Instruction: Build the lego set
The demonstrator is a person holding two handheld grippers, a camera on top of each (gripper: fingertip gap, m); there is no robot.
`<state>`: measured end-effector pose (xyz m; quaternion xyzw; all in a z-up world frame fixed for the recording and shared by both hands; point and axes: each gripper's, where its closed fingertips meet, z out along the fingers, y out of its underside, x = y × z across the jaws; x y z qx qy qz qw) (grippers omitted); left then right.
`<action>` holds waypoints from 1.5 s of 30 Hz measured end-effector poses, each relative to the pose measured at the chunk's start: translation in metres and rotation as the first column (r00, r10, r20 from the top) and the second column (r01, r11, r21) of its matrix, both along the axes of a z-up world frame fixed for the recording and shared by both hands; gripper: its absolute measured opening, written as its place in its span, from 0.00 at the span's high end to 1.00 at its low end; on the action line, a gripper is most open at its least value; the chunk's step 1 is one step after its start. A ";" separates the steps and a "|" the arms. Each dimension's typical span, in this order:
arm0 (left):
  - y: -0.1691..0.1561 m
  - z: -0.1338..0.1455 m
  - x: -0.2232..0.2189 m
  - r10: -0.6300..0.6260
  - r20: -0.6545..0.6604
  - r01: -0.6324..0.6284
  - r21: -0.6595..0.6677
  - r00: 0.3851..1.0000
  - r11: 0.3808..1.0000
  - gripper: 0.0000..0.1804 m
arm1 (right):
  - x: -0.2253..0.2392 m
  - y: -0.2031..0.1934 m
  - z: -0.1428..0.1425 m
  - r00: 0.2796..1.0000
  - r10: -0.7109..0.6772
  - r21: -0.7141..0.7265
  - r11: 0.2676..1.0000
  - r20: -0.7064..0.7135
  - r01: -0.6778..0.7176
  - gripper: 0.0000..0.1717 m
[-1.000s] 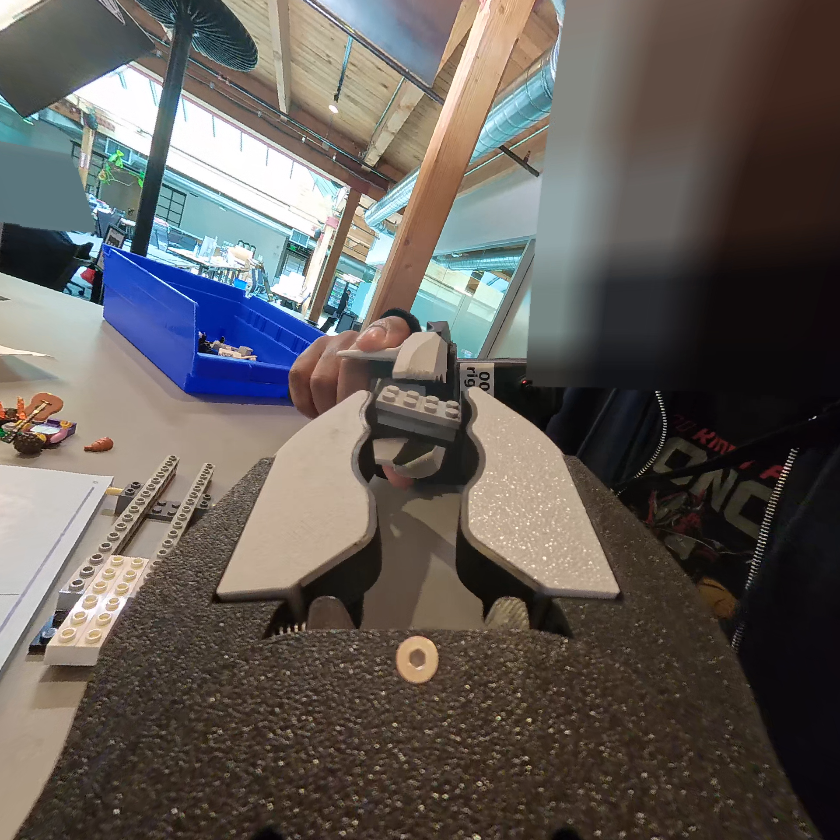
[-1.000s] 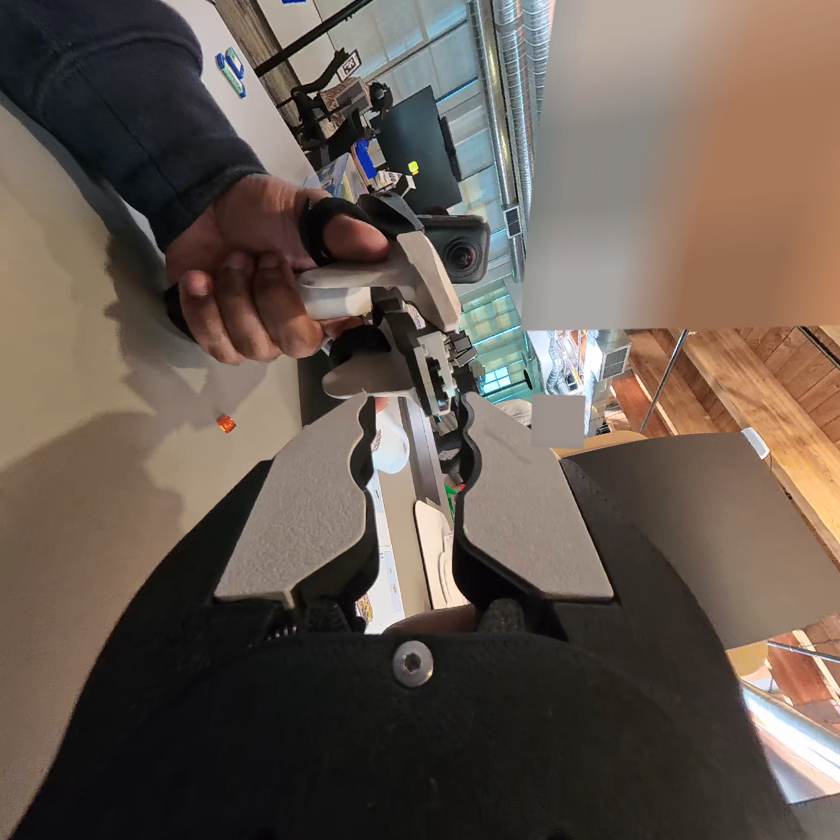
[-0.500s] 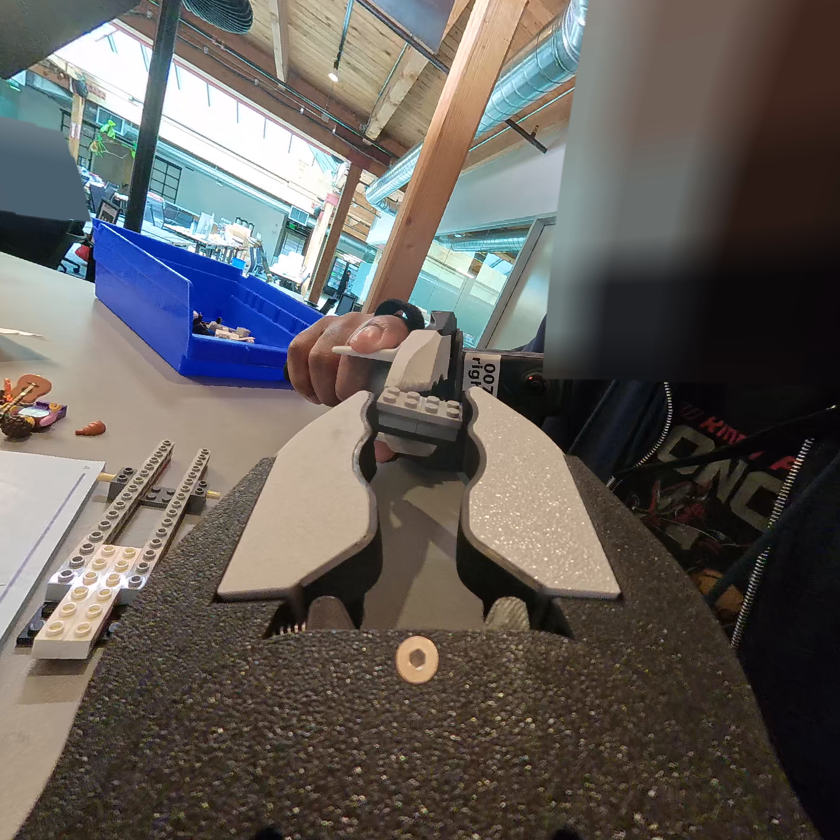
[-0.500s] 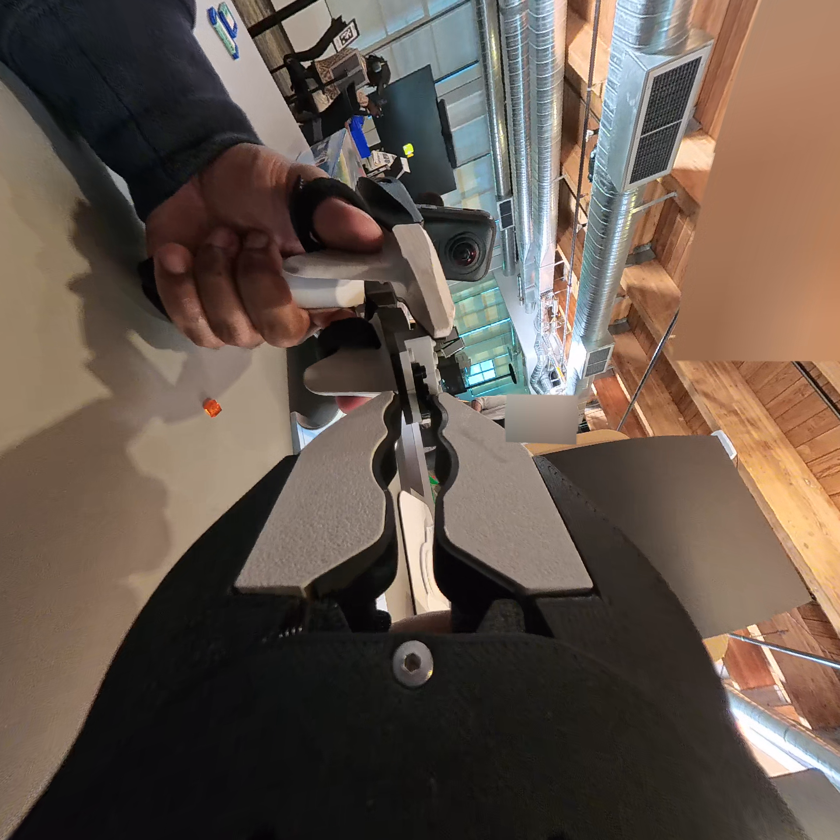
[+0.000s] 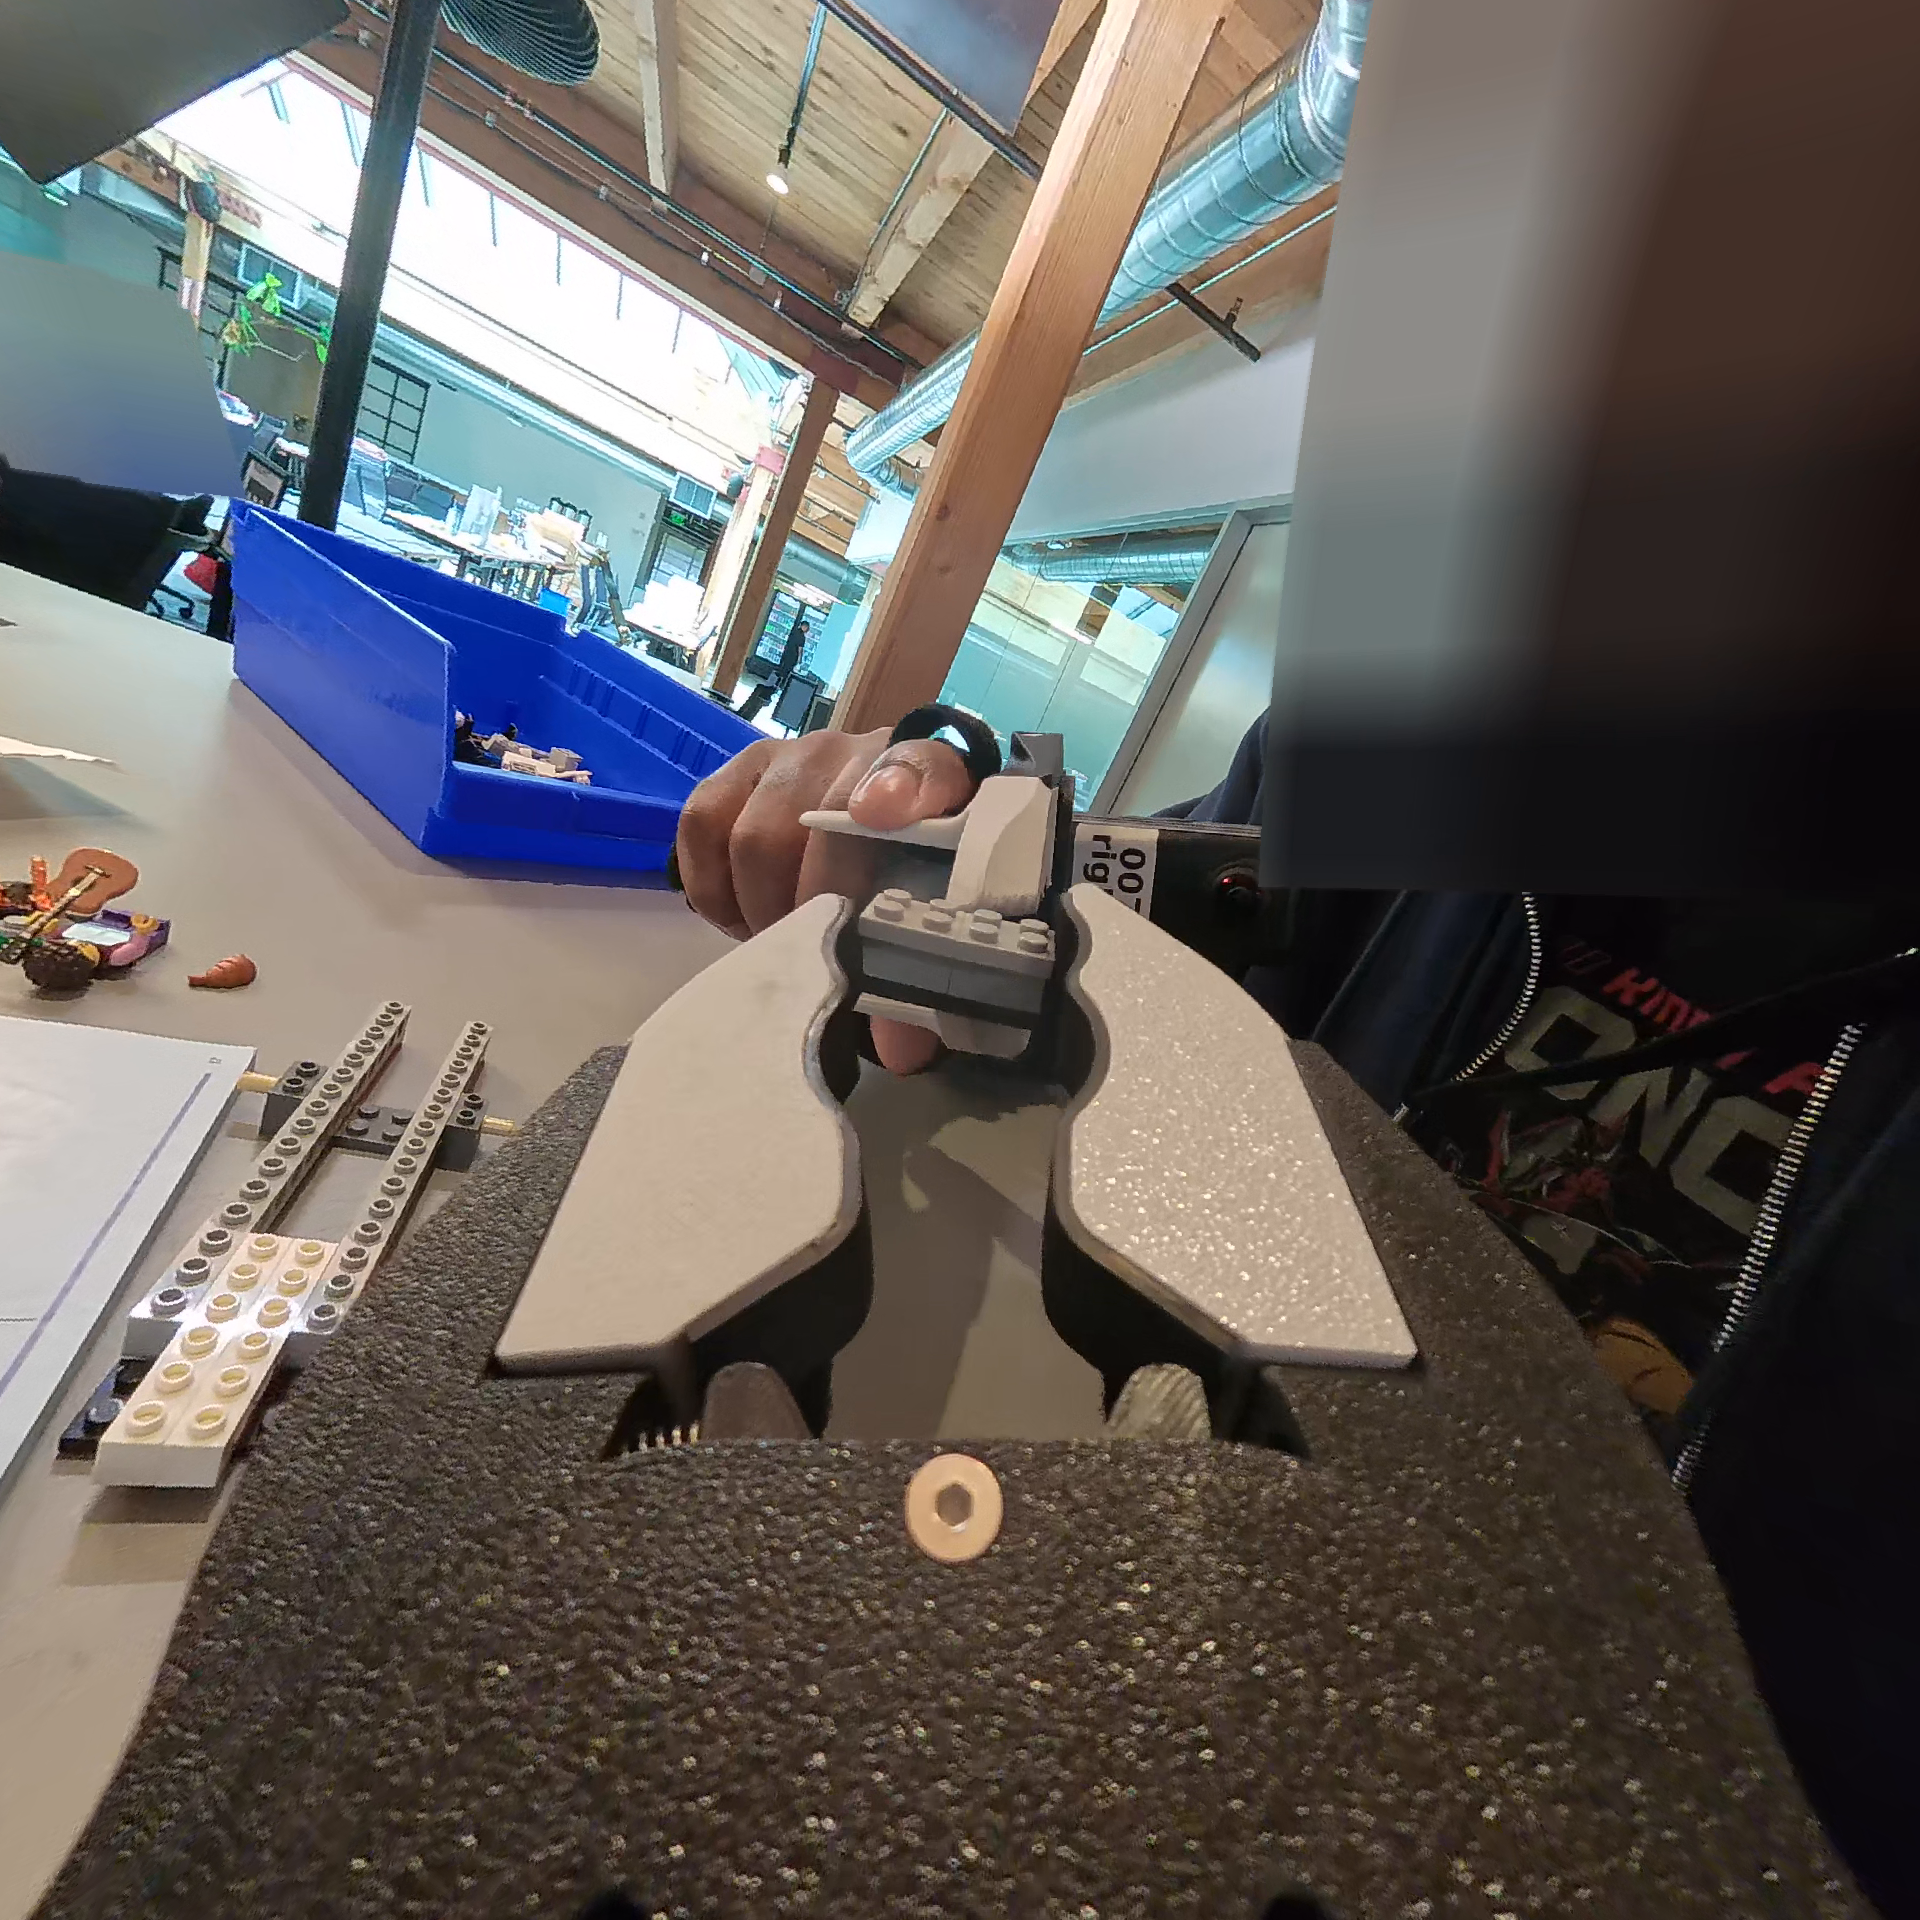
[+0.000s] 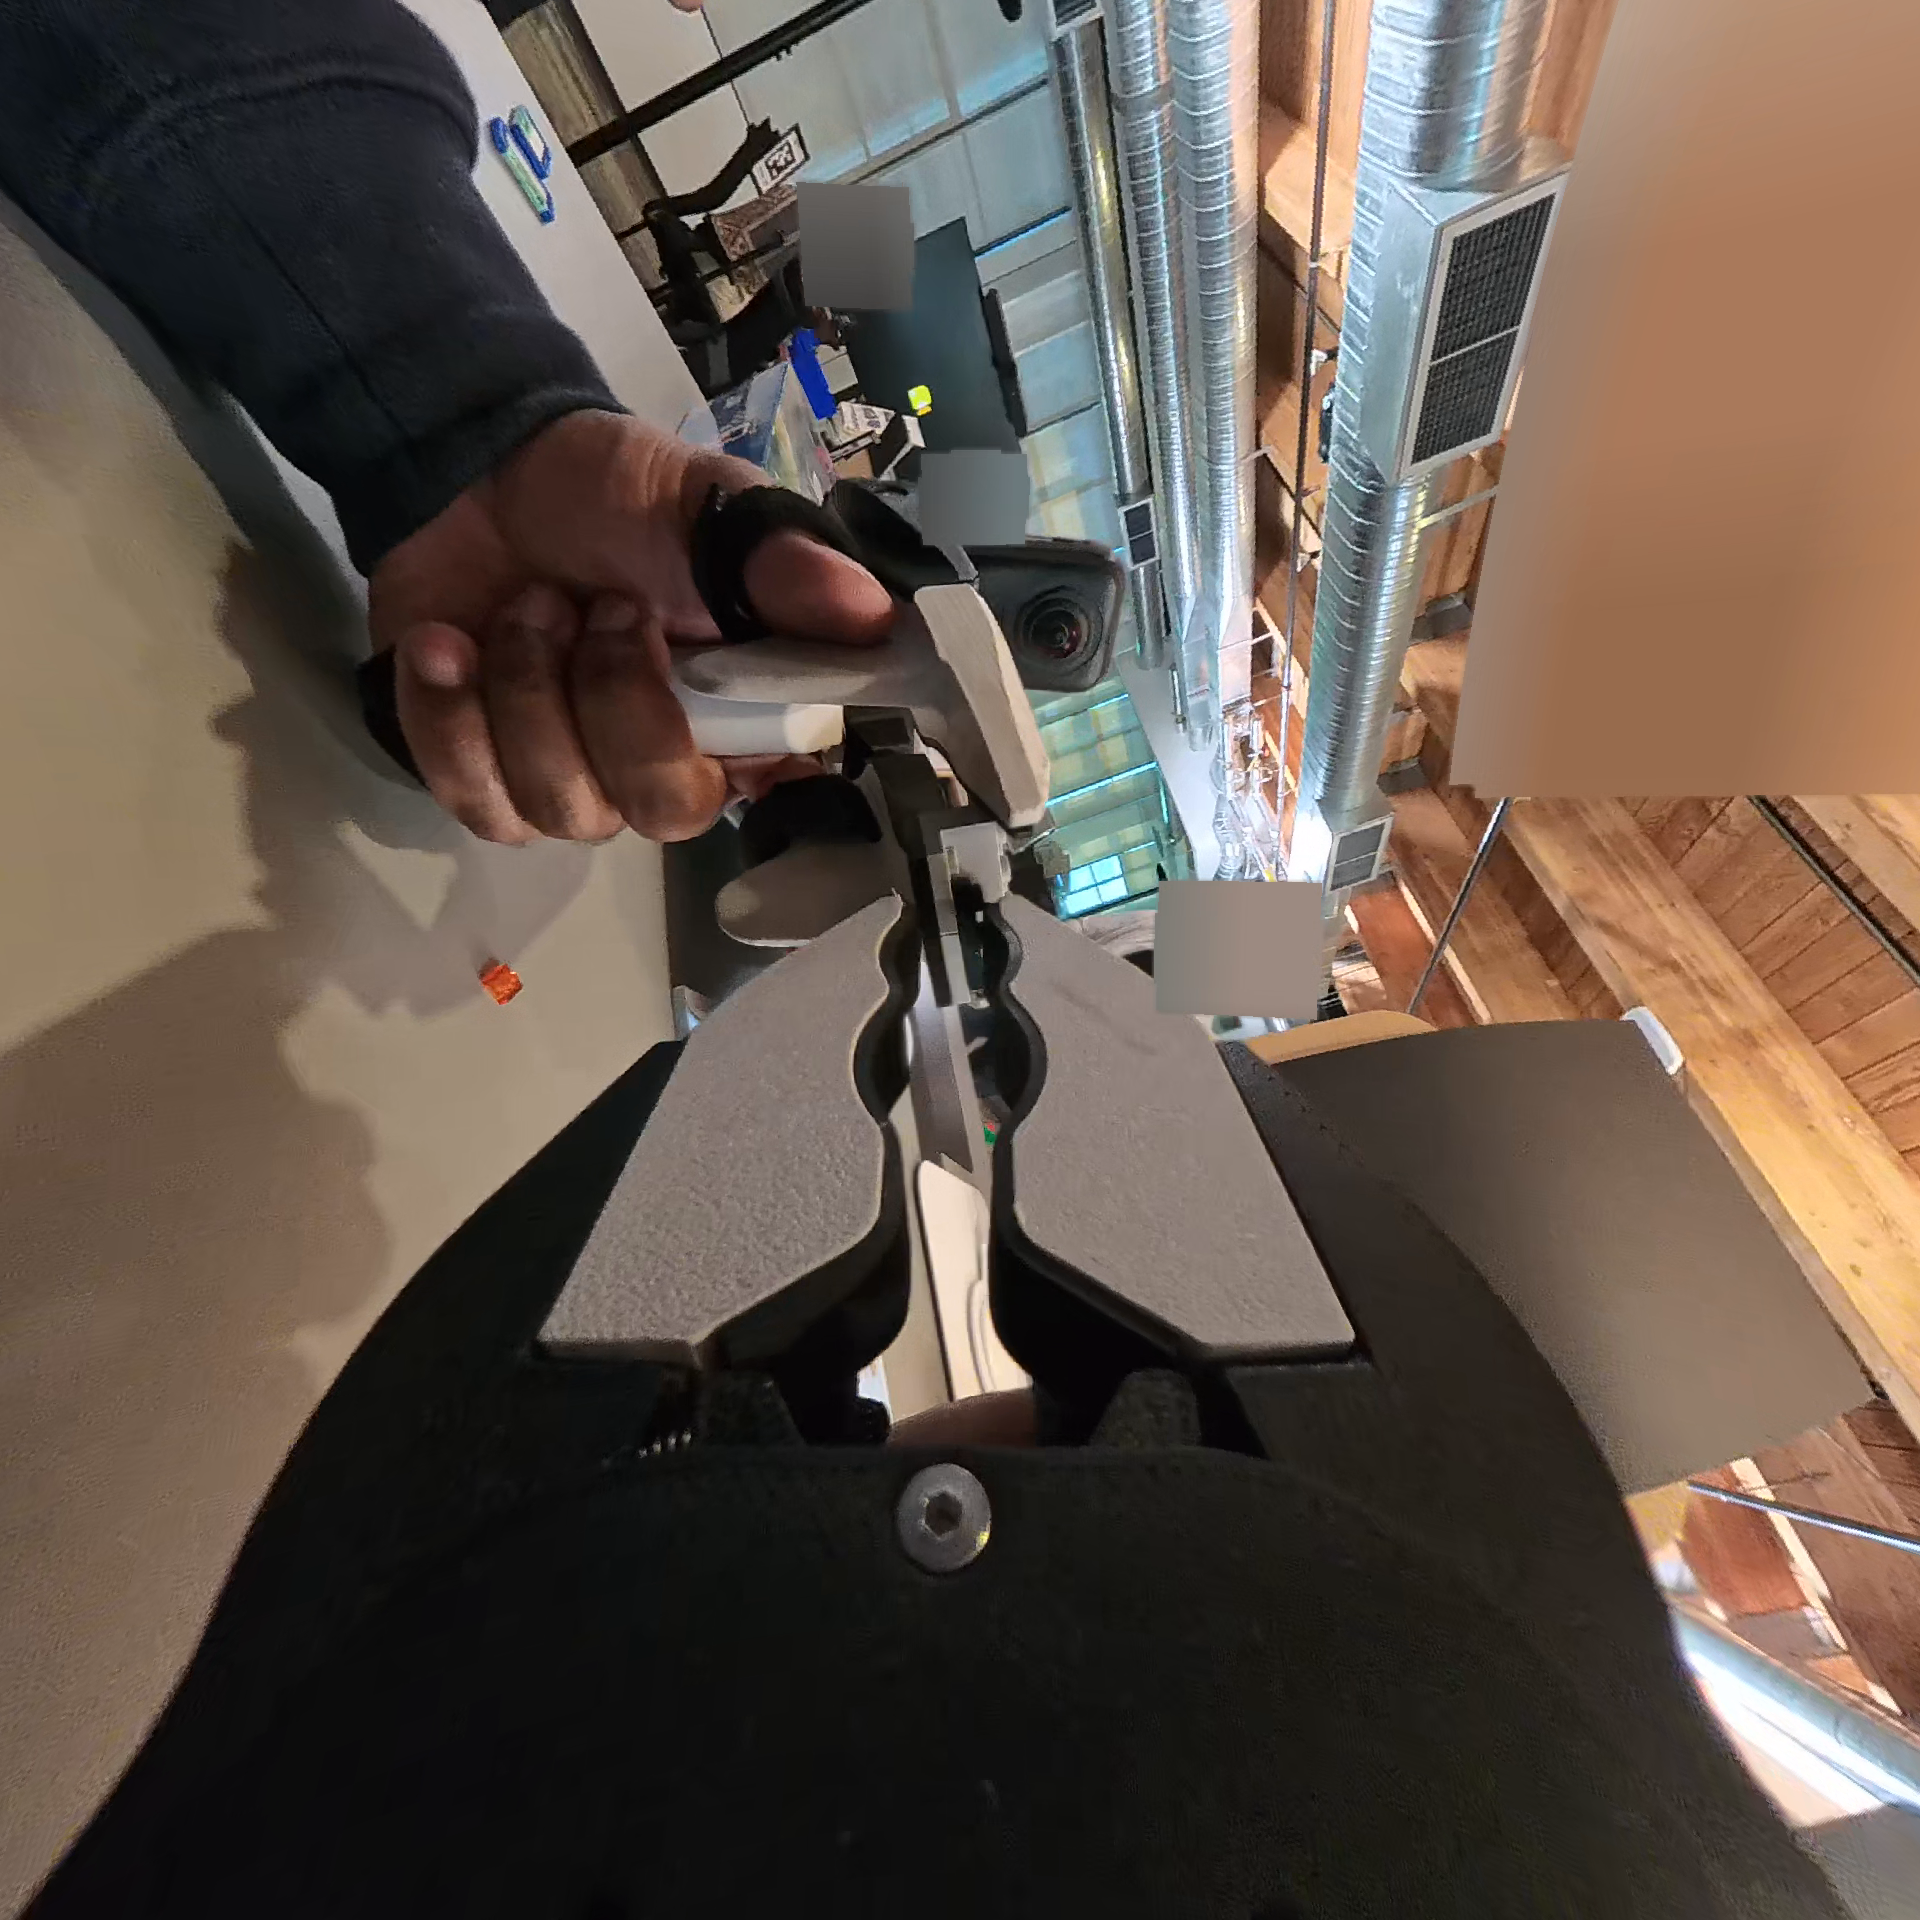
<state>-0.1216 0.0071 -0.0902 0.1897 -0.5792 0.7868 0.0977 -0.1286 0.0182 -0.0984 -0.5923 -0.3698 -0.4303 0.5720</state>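
Grey brick stack (image 5: 956,951), studs up, sits squeezed between the tips of the left gripper (image 5: 951,961), lifted off the grey table (image 5: 312,883). The right gripper (image 6: 951,961) is pinched on the same stack edge-on, nearly closed, with only a thin slab (image 6: 951,935) showing between its fingers. Only the left view shows the blue bin (image 5: 416,707), the long studded beams (image 5: 343,1143) joined to a cream plate, the small toy bits (image 5: 73,935) and the hand (image 5: 800,831) wrapped round the right gripper's handle, thumb on top. Only the right view shows the other hand (image 6: 582,665) in a dark sleeve gripping the left one's handle, plus a tiny orange piece (image 6: 501,982) lying on the table.
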 end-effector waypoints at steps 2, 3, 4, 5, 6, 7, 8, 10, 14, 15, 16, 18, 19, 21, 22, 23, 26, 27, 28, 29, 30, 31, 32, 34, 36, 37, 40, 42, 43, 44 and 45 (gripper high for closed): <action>0.000 -0.001 0.000 0.002 -0.003 -0.002 0.007 1.000 1.000 0.81 | 0.001 0.000 -0.001 1.000 0.009 -0.012 1.000 -0.005 -0.009 0.94; -0.001 -0.002 0.001 0.003 -0.004 -0.003 0.011 1.000 1.000 0.81 | 0.001 -0.001 -0.002 1.000 0.010 -0.015 1.000 -0.005 -0.010 0.94; -0.001 -0.002 0.001 0.002 -0.007 -0.002 0.012 1.000 1.000 0.81 | 0.001 -0.001 -0.002 1.000 0.011 -0.018 1.000 -0.009 -0.011 0.94; -0.001 -0.002 0.001 -0.001 -0.010 0.001 0.010 1.000 1.000 0.81 | 0.001 -0.001 -0.002 1.000 0.012 -0.020 1.000 -0.012 -0.012 0.94; -0.001 -0.002 0.001 -0.003 -0.012 0.003 0.009 1.000 1.000 0.81 | 0.001 -0.001 -0.002 1.000 0.012 -0.022 1.000 -0.013 -0.012 0.94; -0.001 -0.003 0.001 -0.001 -0.010 0.001 0.012 1.000 1.000 0.81 | 0.001 -0.001 -0.002 1.000 0.010 -0.023 1.000 -0.014 -0.010 0.94; -0.001 -0.003 0.001 0.003 -0.004 -0.003 0.015 1.000 1.000 0.81 | 0.002 -0.001 -0.002 1.000 0.006 -0.016 1.000 -0.016 -0.006 0.94; -0.001 0.000 0.000 0.006 0.016 -0.006 0.011 1.000 1.000 0.81 | 0.001 -0.002 0.002 1.000 -0.002 0.027 1.000 -0.019 0.003 0.93; 0.000 0.002 -0.004 0.001 0.040 -0.002 0.013 0.999 1.000 0.81 | 0.005 -0.002 0.004 0.999 -0.024 0.039 0.999 -0.030 0.025 0.88; 0.000 0.003 -0.004 0.000 0.039 -0.001 0.008 0.999 1.000 0.81 | 0.007 -0.002 0.003 0.999 -0.029 0.035 0.999 -0.033 0.030 0.88; 0.001 0.004 -0.004 -0.002 0.039 0.001 0.005 0.999 1.000 0.81 | 0.007 -0.001 0.002 0.999 -0.031 0.030 0.999 -0.032 0.032 0.88; 0.000 0.004 -0.004 -0.003 0.042 0.003 0.008 0.999 1.000 0.81 | 0.008 -0.001 0.001 0.999 -0.035 0.032 0.999 -0.025 0.036 0.90; -0.001 0.003 -0.005 -0.004 0.041 0.004 0.014 0.999 1.000 0.81 | 0.008 -0.001 0.000 0.999 -0.036 0.032 0.999 -0.022 0.037 0.93; 0.000 0.002 -0.003 0.001 0.035 -0.002 0.015 0.999 1.000 0.81 | 0.010 0.000 0.000 0.999 -0.038 0.019 0.999 -0.027 0.039 0.93; 0.000 0.002 -0.003 0.002 0.029 -0.002 0.012 1.000 1.000 0.81 | 0.010 0.000 0.000 0.999 -0.042 0.011 0.999 -0.030 0.042 0.93; 0.000 0.002 -0.002 0.002 0.023 -0.002 0.008 1.000 1.000 0.81 | 0.011 0.000 -0.001 0.998 -0.046 0.001 0.999 -0.035 0.046 0.93; 0.001 0.001 -0.001 0.003 0.016 -0.003 0.009 1.000 1.000 0.81 | 0.012 0.001 -0.002 0.997 -0.052 -0.018 0.999 -0.049 0.051 0.93; 0.001 0.001 -0.001 0.008 0.019 -0.008 0.017 1.000 1.000 0.81 | 0.012 0.001 -0.002 0.997 -0.056 -0.016 0.998 -0.052 0.055 0.93; 0.002 0.000 -0.001 0.013 0.028 -0.014 0.030 1.000 0.999 0.81 | 0.013 0.001 -0.001 0.996 -0.059 -0.001 0.998 -0.063 0.059 0.93; 0.003 0.001 -0.002 0.017 0.045 -0.019 0.051 0.999 0.999 0.81 | 0.014 0.001 0.001 0.995 -0.062 0.018 0.998 -0.078 0.064 0.93; 0.007 0.002 -0.001 0.037 0.073 -0.042 0.074 0.997 0.996 0.81 | 0.015 0.000 -0.001 0.993 -0.062 0.015 0.998 -0.103 0.064 0.93; 0.015 0.003 0.001 0.076 0.099 -0.085 0.095 0.992 0.992 0.81 | 0.015 0.000 -0.005 0.988 -0.055 -0.013 0.998 -0.144 0.054 0.90; 0.025 0.005 0.005 0.118 0.117 -0.131 0.104 0.986 0.986 0.81 | 0.015 0.000 -0.011 0.978 -0.041 -0.056 0.998 -0.204 0.030 0.87; 0.045 0.011 0.009 0.180 0.125 -0.192 0.085 0.976 0.978 0.81 | 0.014 0.002 -0.030 0.936 -0.034 -0.166 0.986 -0.351 -0.026 0.87; 0.058 0.012 0.012 0.213 0.128 -0.224 0.083 0.969 0.971 0.81 | 0.012 0.008 -0.052 0.870 -0.068 -0.286 0.954 -0.488 -0.086 0.87; 0.061 0.010 0.014 0.227 0.136 -0.242 0.098 0.964 0.965 0.81 | 0.012 0.013 -0.063 0.837 -0.102 -0.342 0.933 -0.538 -0.107 0.87; 0.066 0.004 0.018 0.256 0.153 -0.277 0.141 0.955 0.950 0.81 | 0.014 0.026 -0.097 0.760 -0.260 -0.521 0.845 -0.595 -0.119 0.85; 0.067 0.003 0.019 0.262 0.154 -0.284 0.142 0.953 0.948 0.81 | 0.016 0.032 -0.112 0.734 -0.345 -0.594 0.798 -0.585 -0.099 0.85; 0.067 0.004 0.019 0.263 0.153 -0.284 0.137 0.953 0.949 0.81 | 0.016 0.034 -0.118 0.723 -0.372 -0.616 0.782 -0.582 -0.094 0.86; 0.068 0.005 0.019 0.264 0.153 -0.284 0.134 0.952 0.949 0.81 | 0.015 0.035 -0.123 0.710 -0.395 -0.638 0.764 -0.583 -0.100 0.87; 0.068 0.006 0.019 0.264 0.156 -0.285 0.132 0.952 0.949 0.81 | 0.014 0.037 -0.126 0.694 -0.414 -0.647 0.756 -0.589 -0.099 0.88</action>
